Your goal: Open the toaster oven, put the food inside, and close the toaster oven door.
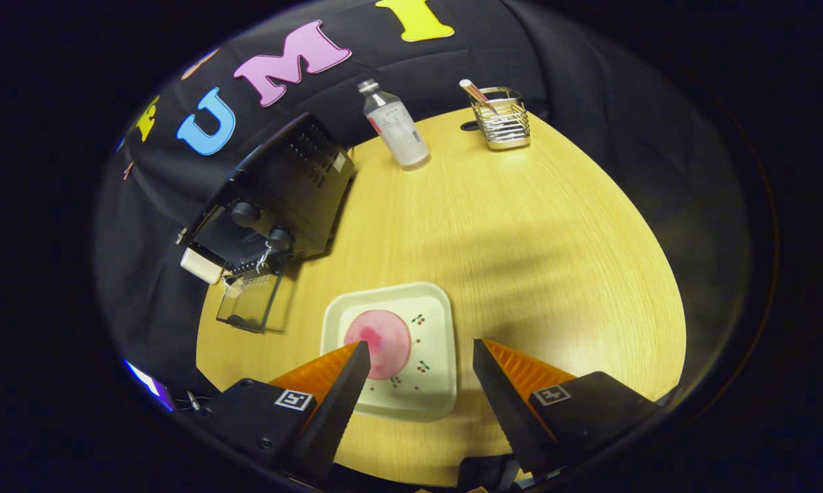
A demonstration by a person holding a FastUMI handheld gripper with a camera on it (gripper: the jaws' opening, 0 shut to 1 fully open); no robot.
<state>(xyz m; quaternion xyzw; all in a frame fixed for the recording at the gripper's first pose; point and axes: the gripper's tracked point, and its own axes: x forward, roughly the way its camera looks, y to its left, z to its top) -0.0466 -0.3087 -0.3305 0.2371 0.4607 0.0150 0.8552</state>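
Observation:
A black toaster oven [281, 195] stands on the wooden table [521, 246], far off beyond my left finger, with its glass door [247, 301] folded down open. A pink round piece of food [378, 342] lies on a pale square plate [425, 322] just ahead of my fingers. My gripper [420, 352] hangs open above the plate. The left fingertip overlaps the food's near edge in the view; nothing is held between the fingers.
A clear plastic bottle [394, 127] stands at the back of the table. To its right is a wire-mesh holder [502, 118] with a stick in it. Black cloth walls surround the table.

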